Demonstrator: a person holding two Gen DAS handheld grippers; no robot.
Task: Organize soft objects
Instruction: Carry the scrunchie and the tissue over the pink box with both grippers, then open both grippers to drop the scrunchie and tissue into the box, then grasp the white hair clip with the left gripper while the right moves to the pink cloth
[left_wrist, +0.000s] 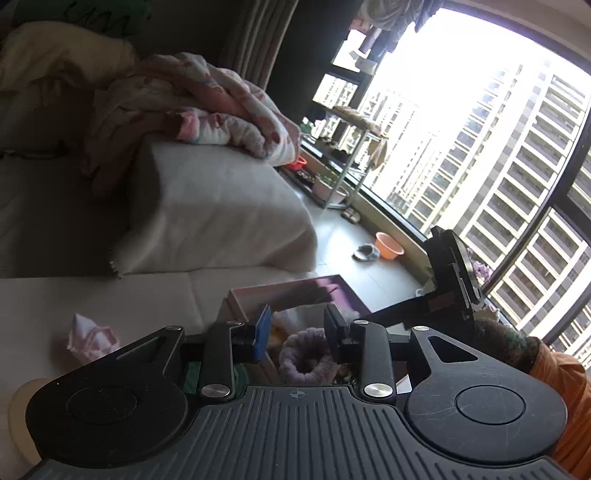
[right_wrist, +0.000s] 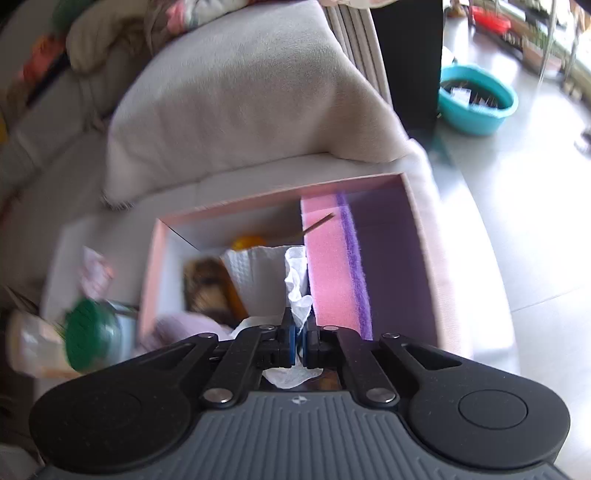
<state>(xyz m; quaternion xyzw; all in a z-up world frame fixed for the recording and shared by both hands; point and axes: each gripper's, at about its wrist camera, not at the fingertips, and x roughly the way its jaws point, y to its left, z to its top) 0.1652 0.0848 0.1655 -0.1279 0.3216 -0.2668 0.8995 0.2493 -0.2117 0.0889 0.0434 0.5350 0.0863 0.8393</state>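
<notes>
My right gripper (right_wrist: 300, 338) is shut on a crumpled white tissue (right_wrist: 297, 284) and holds it over the open pink box (right_wrist: 424, 229) on the sofa. The box holds a pink and purple sponge (right_wrist: 332, 266), a white paper towel (right_wrist: 255, 273), a brown furry thing (right_wrist: 207, 288) and a yellow object (right_wrist: 248, 242). My left gripper (left_wrist: 297, 334) is open and empty, just above a purple fluffy scrunchie (left_wrist: 304, 360) lying in the box (left_wrist: 236, 304). The other gripper (left_wrist: 443, 284) shows in the left wrist view. A pink cloth (left_wrist: 90, 338) lies on the sofa seat, left of the box.
A white cushion (left_wrist: 221, 206) with a pink floral blanket (left_wrist: 207, 107) on top stands behind the box. A green lidded jar (right_wrist: 92, 334) sits left of the box. On the floor are a teal basin (right_wrist: 476, 99) and an orange bowl (left_wrist: 388, 245). A large window (left_wrist: 480, 147) is on the right.
</notes>
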